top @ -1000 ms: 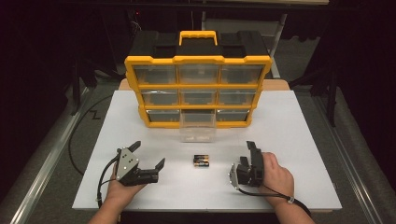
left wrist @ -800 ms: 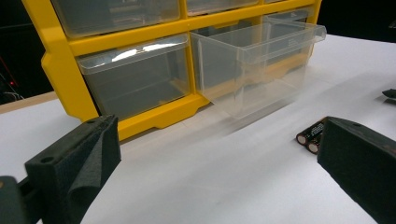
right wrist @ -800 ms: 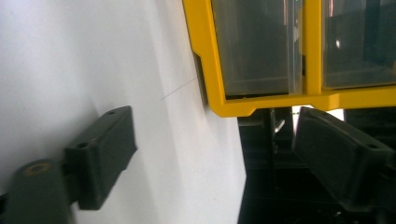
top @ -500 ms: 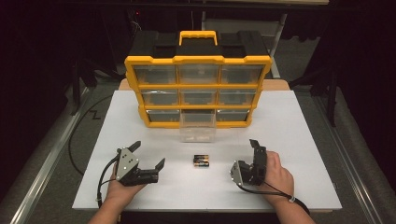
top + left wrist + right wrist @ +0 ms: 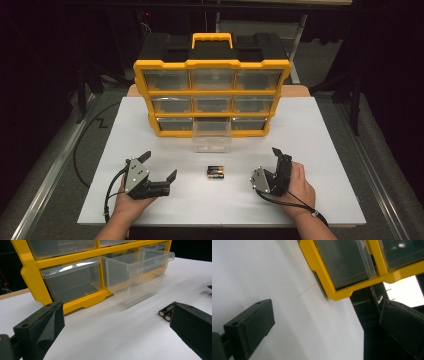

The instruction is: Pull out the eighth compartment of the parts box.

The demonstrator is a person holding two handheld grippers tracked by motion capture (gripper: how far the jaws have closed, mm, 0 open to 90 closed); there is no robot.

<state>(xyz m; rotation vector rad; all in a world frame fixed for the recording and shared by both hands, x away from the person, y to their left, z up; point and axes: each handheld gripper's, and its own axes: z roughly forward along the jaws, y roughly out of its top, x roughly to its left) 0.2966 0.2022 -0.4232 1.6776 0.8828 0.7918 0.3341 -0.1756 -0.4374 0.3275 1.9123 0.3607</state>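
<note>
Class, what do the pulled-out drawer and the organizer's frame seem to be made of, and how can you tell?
Drawer: clear, glossy plastic, likely; the frame shows through its walls. Organizer frame: opaque yellow plastic, probably moulded, with a smooth, slightly shiny surface and rounded edges.

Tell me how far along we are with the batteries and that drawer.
Done: the bottom-middle drawer of the yellow organizer is pulled out. In hand: nothing; the left gripper and right gripper are both open and empty. Left: the two batteries lie on the table, probably bound for that drawer.
</note>
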